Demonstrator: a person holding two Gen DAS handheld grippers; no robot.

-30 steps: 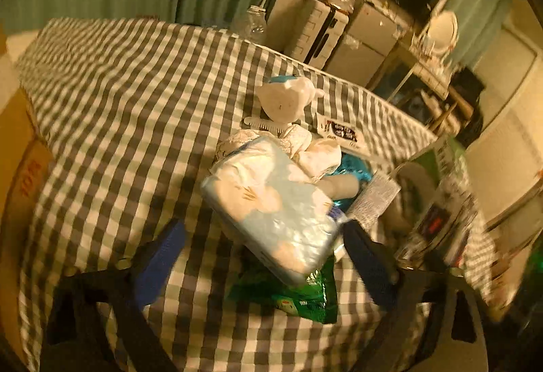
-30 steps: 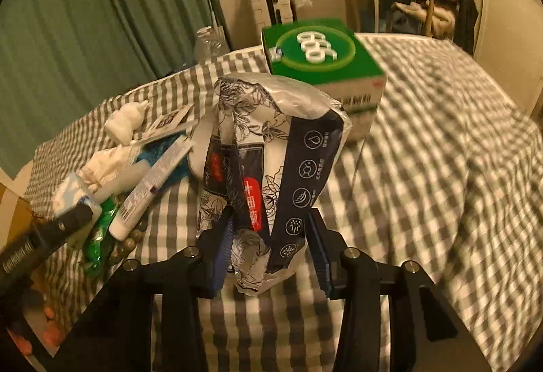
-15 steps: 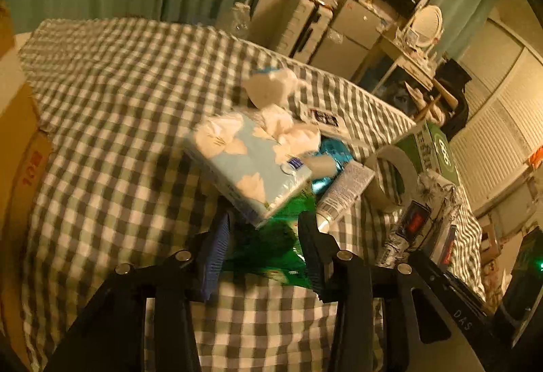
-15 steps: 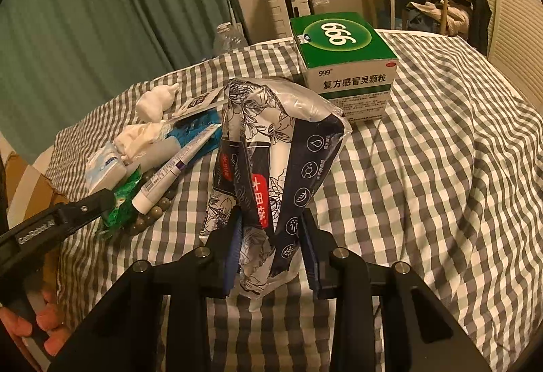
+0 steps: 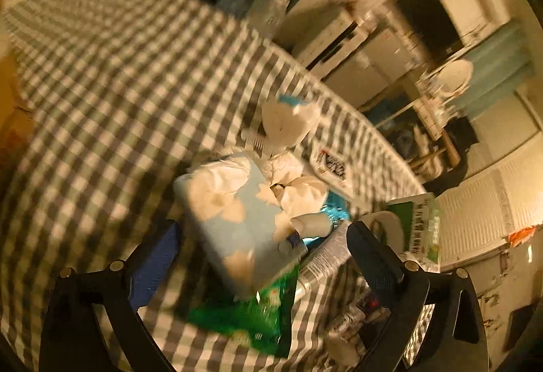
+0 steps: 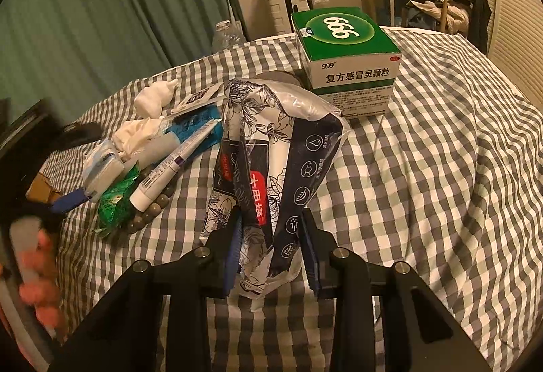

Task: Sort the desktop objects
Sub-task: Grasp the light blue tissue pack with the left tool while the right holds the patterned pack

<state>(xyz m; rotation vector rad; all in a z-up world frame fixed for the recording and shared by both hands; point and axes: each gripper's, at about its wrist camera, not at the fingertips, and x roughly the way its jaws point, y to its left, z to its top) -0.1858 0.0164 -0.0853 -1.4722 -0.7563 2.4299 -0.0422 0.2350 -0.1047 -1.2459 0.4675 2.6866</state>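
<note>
a grey-and-white checked cloth (image 6: pixel 441 168) covers the whole table, and everything lies on it. the largest thing is a green-and-white medicine box (image 6: pixel 346 60) standing near the far edge of the table. in front of it, toward the near edge, the right gripper (image 6: pixel 271 246) is clenched on the lower part of a black-and-white flowered pack (image 6: pixel 271 148), both blue pads pressed against its sides so that it stands upright.

the rest sits in a heap toward the left edge. on the near side of the heap is a light blue tissue pack with pale flowers (image 5: pixel 234 219); the left gripper (image 5: pixel 261 250) has its jaws opening wide around it, the pads clear of its sides, so it is released. the pack lies tilted on a green foil packet (image 5: pixel 251 314). beside these are a white tube (image 6: pixel 173 168), a crumpled white tissue (image 6: pixel 135 134), a white bottle lying on its side (image 6: pixel 152 97) farther back, and brown beads (image 6: pixel 152 209) just under the tube's cap.
</note>
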